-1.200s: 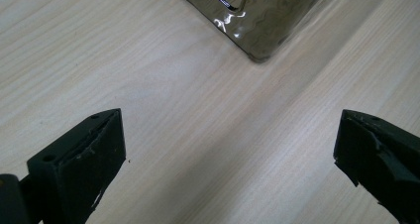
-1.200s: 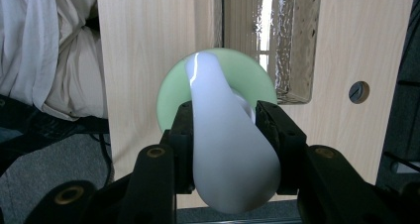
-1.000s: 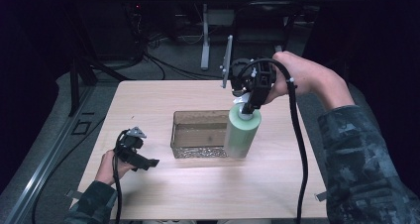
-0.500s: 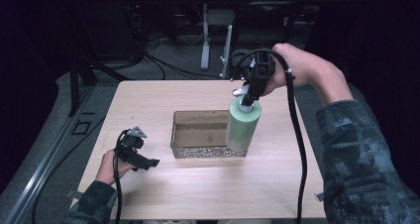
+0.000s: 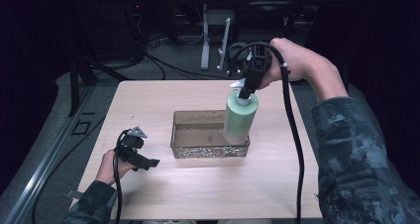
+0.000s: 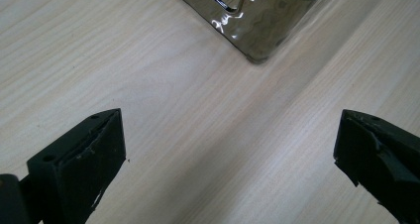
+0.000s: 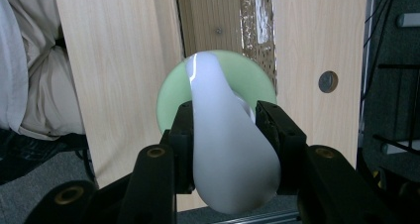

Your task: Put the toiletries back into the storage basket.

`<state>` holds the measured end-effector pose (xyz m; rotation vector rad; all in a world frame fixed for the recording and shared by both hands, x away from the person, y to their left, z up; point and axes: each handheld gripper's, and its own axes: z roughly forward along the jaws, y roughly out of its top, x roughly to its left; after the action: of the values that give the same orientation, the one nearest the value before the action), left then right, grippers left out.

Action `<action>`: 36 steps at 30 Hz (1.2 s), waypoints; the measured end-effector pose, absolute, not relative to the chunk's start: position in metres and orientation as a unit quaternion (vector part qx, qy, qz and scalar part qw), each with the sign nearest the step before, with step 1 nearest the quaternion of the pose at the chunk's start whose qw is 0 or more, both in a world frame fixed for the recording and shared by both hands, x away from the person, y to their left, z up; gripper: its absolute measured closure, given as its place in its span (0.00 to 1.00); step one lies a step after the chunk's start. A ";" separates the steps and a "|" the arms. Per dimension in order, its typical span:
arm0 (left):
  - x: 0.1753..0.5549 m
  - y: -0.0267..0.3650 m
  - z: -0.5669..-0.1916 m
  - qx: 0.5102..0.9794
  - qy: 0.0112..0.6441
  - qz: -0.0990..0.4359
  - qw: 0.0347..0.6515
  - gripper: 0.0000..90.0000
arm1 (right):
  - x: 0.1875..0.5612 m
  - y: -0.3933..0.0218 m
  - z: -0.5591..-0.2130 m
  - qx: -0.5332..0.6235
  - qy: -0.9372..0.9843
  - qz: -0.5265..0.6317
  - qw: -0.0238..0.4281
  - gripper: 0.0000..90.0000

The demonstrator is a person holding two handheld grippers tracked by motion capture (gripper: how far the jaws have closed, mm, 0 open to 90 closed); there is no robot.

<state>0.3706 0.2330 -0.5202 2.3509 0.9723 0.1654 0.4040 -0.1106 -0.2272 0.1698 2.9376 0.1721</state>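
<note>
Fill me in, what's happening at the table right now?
A person's right gripper is shut on the white pump head of a green pump bottle, holding it upright at the right end of a clear tray; whether it rests in the tray is unclear. The left gripper is open, idle over the wooden table left of the tray.

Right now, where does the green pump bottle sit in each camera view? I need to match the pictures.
High view: the green pump bottle stands right of centre, over the right end of the clear tray, gripped at its white pump by the right gripper.
Left gripper view: bottle not in this picture.
Right gripper view: centre, seen from above.
Shared landmark: the tray, at the top of the left gripper view.
</note>
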 end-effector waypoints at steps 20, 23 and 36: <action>0.371 0.232 -0.521 0.882 0.365 0.062 0.291 0.00 | 0.419 -0.107 -0.241 0.079 0.990 0.048 0.108 0.70; 0.371 0.232 -0.521 0.882 0.366 0.063 0.291 0.00 | 0.422 -0.108 -0.244 0.083 0.989 0.051 0.108 0.70; 0.371 0.233 -0.521 0.882 0.365 0.062 0.293 0.00 | 0.430 -0.105 -0.256 0.093 0.988 0.061 0.109 0.70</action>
<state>0.3709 0.2325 -0.5206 2.3493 0.9719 0.1657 0.4297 -0.1051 -0.2559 0.2723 2.9050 0.1800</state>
